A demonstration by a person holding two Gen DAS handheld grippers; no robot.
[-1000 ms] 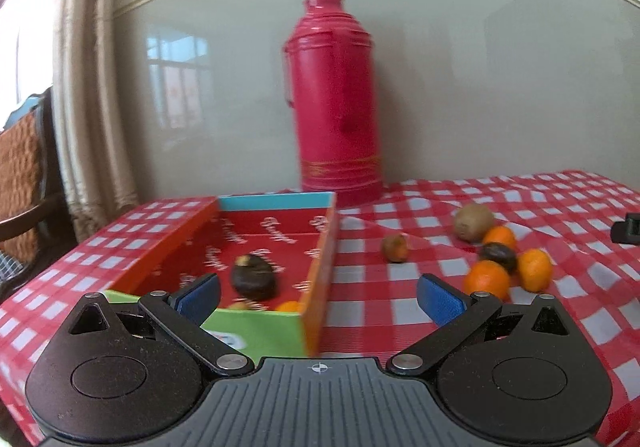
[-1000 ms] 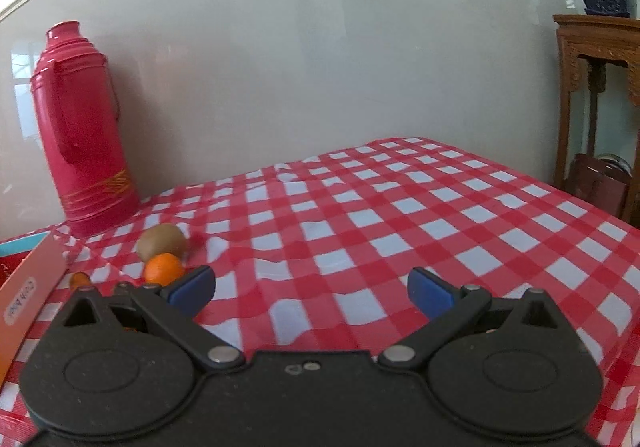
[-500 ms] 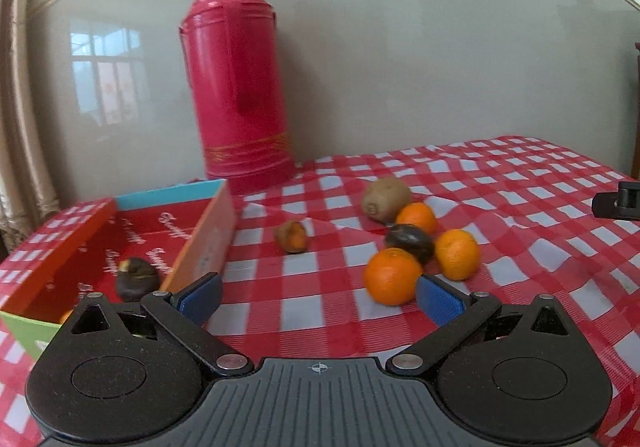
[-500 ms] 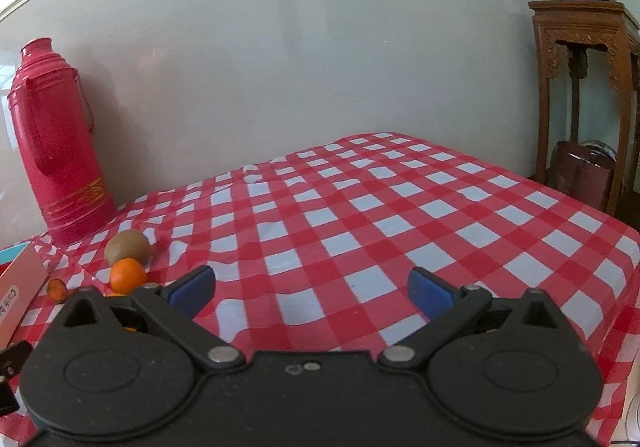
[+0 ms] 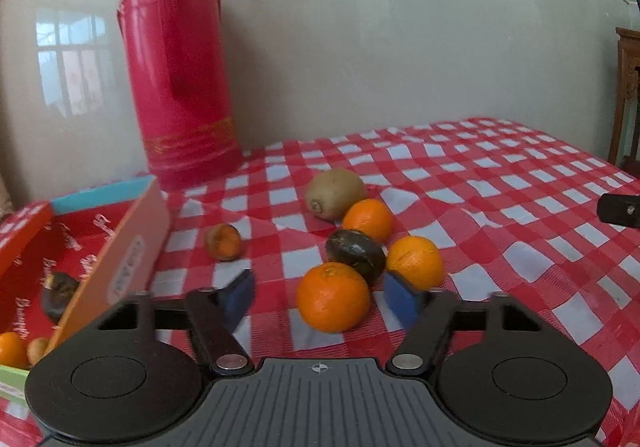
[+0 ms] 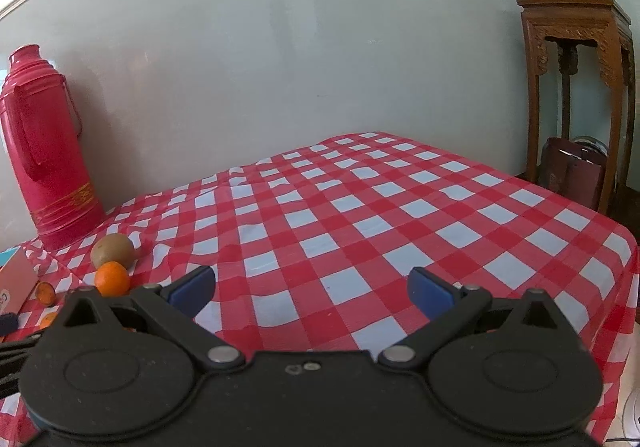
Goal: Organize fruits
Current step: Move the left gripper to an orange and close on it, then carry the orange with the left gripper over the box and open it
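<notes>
In the left wrist view my left gripper (image 5: 320, 297) is open, its blue pads either side of the nearest orange (image 5: 333, 297) without touching it. Behind it lie a dark passion fruit (image 5: 355, 251), two more oranges (image 5: 415, 262) (image 5: 367, 220), a kiwi (image 5: 334, 192) and a small brownish-orange fruit (image 5: 224, 241). The red cardboard box (image 5: 120, 247) at the left holds a dark fruit (image 5: 59, 294) and an orange (image 5: 12, 349). My right gripper (image 6: 311, 289) is open and empty above the cloth; the kiwi (image 6: 112, 250) and an orange (image 6: 112, 278) lie to its left.
A tall red thermos (image 5: 180, 67) stands at the back by the wall, behind the box. The table has a red-and-white checked cloth (image 6: 360, 215). A wooden stand (image 6: 576, 87) with a potted plant stands past the table's right edge.
My left gripper has swung right, away from the box, and moved in on the fruit pile so the nearest orange now sits between its pads. The right gripper has turned slightly.
</notes>
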